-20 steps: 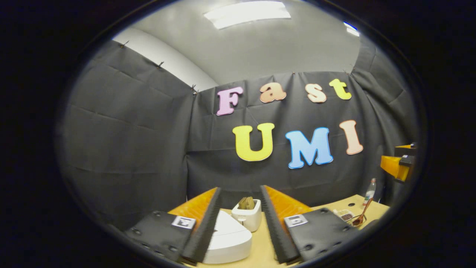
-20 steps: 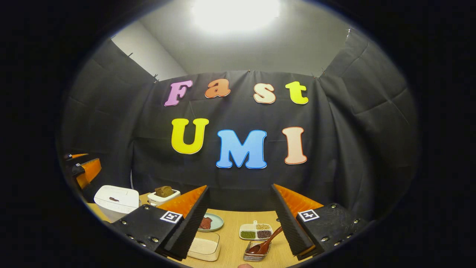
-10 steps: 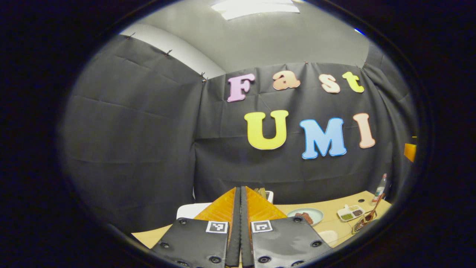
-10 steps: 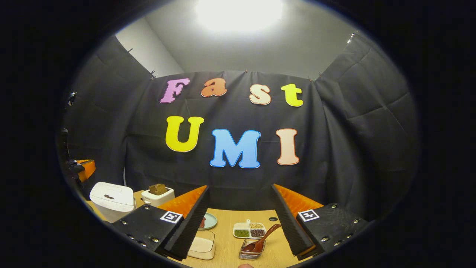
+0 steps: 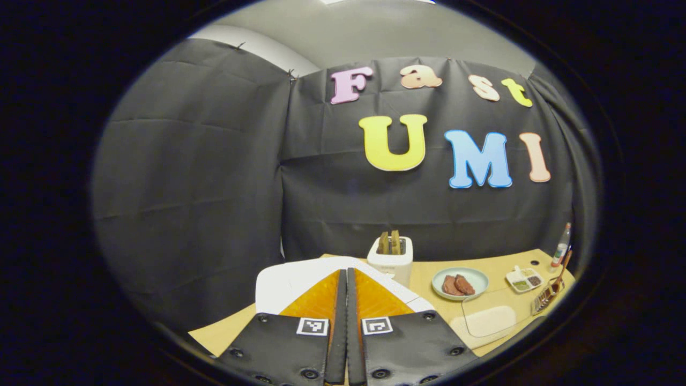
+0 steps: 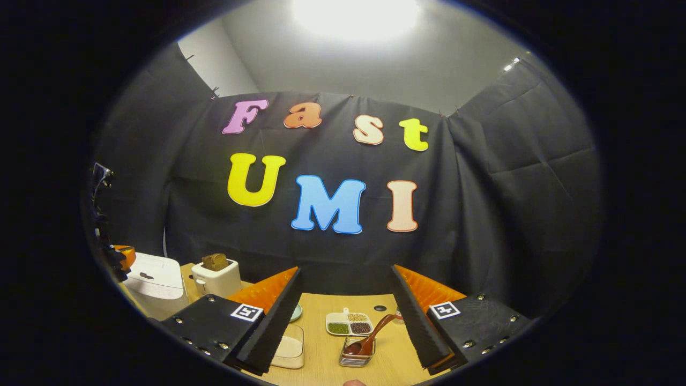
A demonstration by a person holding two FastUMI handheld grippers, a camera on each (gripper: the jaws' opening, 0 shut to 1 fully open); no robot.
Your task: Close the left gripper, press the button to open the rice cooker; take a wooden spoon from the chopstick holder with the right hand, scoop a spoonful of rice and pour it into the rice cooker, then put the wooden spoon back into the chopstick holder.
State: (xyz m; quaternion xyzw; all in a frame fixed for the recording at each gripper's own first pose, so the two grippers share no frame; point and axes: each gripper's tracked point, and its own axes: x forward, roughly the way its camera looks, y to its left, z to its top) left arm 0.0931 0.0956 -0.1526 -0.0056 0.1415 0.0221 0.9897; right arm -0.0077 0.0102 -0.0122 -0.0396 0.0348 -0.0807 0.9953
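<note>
l jaws pressed together over cooker (image 5: 284,276), r gripper (image 6: 345,316) spread; spoon (image 6: 370,338) prob light, stiff, so take it by handle.

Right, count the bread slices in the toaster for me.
2. Both bread slices stand upright, side by side, in the slots of the white toaster behind the rice cooker. Nothing more shows there.

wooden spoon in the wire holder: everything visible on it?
The reddish-brown wooden spoon stands bowl-down in the small metal wire chopstick holder on the light wooden table. Its handle leans up and right, towards the open right gripper, which is not touching it. The bowl looks glossy. Behind it sits the white divided dish of beans.
</note>
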